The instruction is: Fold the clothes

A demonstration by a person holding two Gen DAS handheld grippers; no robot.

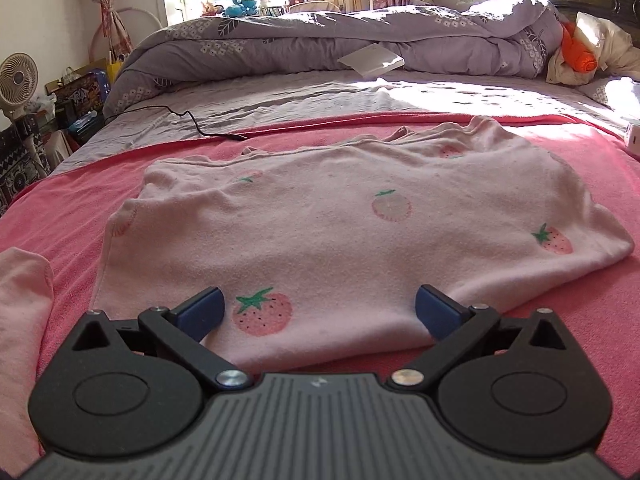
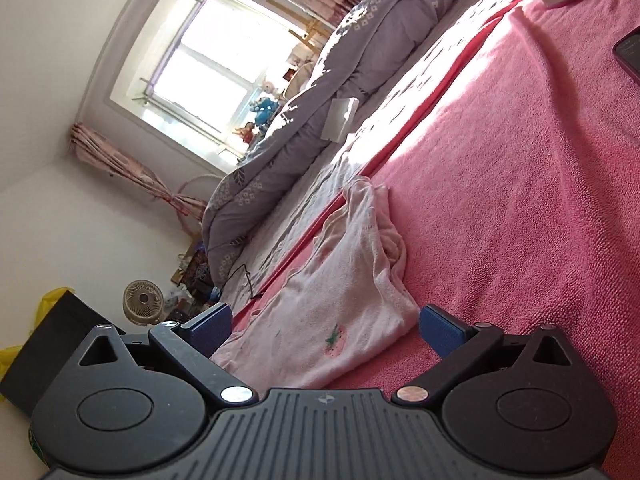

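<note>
A pale pink garment with strawberry prints (image 1: 340, 236) lies partly folded on a pink blanket (image 1: 72, 192) on the bed. My left gripper (image 1: 320, 312) is open, its blue fingertips on either side of the garment's near edge, holding nothing. In the right wrist view, which is tilted, the same garment (image 2: 340, 300) lies ahead. My right gripper (image 2: 325, 330) is open at the garment's near end and holds nothing. A second pale pink piece (image 1: 20, 320) lies at the left edge of the left wrist view.
A bunched purple duvet (image 1: 320, 44) lies across the far side of the bed with a white box (image 1: 370, 60) on it. A black cable (image 1: 192, 120) runs over the sheet. A fan (image 1: 18, 80) and clutter stand at the left. A dark phone (image 2: 630, 56) lies on the blanket.
</note>
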